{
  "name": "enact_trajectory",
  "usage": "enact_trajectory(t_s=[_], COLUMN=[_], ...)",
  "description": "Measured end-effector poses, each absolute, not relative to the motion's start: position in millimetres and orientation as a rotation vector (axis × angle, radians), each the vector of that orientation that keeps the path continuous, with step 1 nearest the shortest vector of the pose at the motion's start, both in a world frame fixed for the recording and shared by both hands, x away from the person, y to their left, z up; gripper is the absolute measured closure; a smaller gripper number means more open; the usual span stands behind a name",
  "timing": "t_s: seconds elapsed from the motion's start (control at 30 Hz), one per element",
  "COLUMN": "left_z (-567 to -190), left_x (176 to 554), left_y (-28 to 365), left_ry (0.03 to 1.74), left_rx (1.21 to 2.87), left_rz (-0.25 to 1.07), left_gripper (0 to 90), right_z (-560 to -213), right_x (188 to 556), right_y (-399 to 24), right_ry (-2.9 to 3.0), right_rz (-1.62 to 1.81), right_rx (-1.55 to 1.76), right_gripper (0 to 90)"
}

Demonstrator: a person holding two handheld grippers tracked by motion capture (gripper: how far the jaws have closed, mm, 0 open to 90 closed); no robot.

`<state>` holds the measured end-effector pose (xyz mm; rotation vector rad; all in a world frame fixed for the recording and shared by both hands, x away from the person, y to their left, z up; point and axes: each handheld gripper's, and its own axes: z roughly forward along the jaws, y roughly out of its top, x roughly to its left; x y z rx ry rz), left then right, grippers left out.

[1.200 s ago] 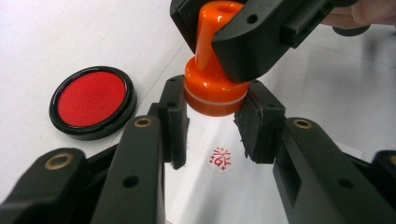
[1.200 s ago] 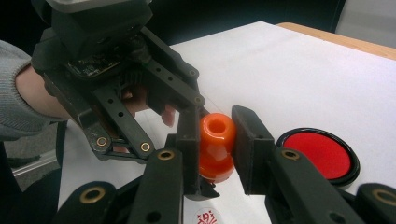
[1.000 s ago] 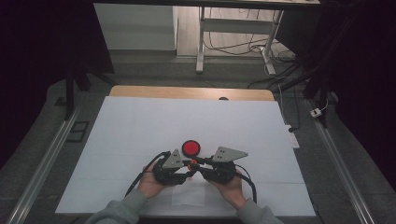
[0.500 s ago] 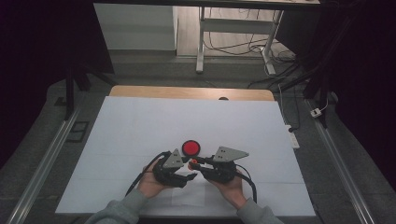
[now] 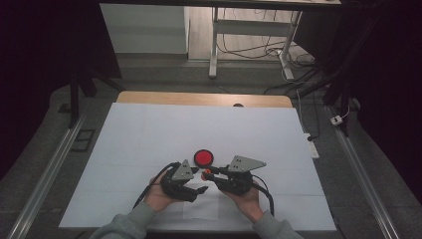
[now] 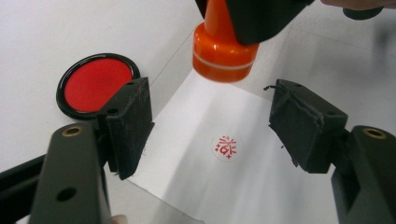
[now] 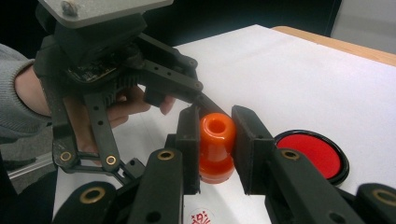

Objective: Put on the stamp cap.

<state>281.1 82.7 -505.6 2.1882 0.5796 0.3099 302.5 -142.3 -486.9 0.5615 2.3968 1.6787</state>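
Note:
My right gripper (image 7: 215, 135) is shut on an orange stamp (image 7: 215, 149), held upright just above a small white paper (image 6: 196, 177). A round red imprint (image 6: 225, 147) marks that paper. In the left gripper view the stamp (image 6: 222, 53) hangs at the top, beyond my left gripper (image 6: 217, 112). Its jaws have just been opening and stand open, with only the paper beneath the gap. A round red ink pad (image 5: 203, 158) in a black case lies just behind both grippers. In the high view the left gripper (image 5: 199, 189) and the right gripper (image 5: 206, 173) meet near the table's front.
A large white sheet (image 5: 149, 134) covers the table, with a wooden edge (image 5: 199, 98) showing at the back. Metal rails (image 5: 45, 174) run along both sides. Cables and desk legs (image 5: 214, 45) lie on the floor beyond.
The left gripper's jaws look slightly wider apart than before. Both hands, the stamp and the ink pad stay where they were.

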Motion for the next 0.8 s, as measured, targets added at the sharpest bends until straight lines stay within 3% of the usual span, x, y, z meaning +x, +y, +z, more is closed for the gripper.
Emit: enact_trajectory(t_s=[0.8], left_z=[-501.2], left_x=[263.9], left_y=[137.6], left_ry=[0.693], left_rx=[2.156], left_rz=[0.343], left_gripper=[29.8], right_z=[-482.6], right_x=[307.1], right_y=[-150.5], right_ry=[2.366], right_rz=[1.680], right_rx=[0.584], right_gripper=[72.0])
